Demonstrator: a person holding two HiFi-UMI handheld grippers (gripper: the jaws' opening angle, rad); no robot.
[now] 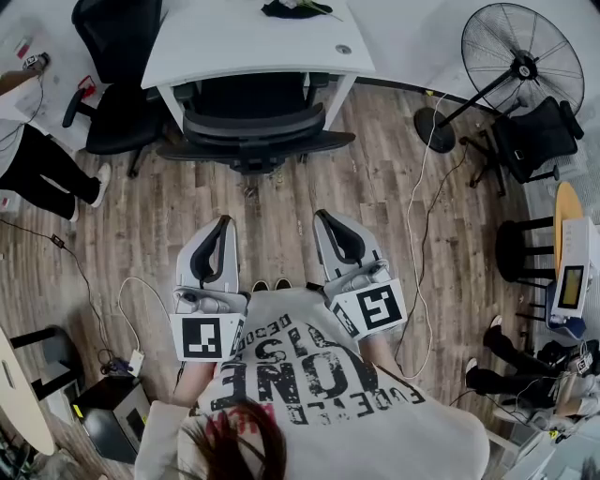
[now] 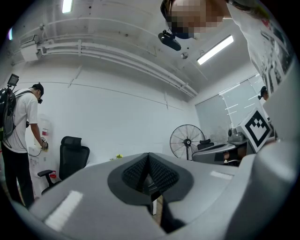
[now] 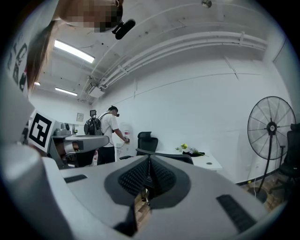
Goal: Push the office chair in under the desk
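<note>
The black office chair (image 1: 253, 124) stands at the white desk (image 1: 253, 42), its seat under the top and its mesh back just outside the front edge. My left gripper (image 1: 224, 223) and right gripper (image 1: 322, 217) hover side by side over the wooden floor, a short way back from the chair and apart from it. Both point toward the chair and are shut with nothing between the pads. In the right gripper view the shut gripper (image 3: 149, 174) faces the chair's back (image 3: 165, 156) and the desk (image 3: 206, 163). In the left gripper view the gripper (image 2: 149, 164) is shut too.
A second black chair (image 1: 117, 89) stands left of the desk, with a person (image 1: 42, 159) beside it. A pedestal fan (image 1: 520, 56) and another chair (image 1: 536, 136) are at the right. Cables (image 1: 424, 216) trail across the floor. Dark cloth (image 1: 295, 9) lies on the desk.
</note>
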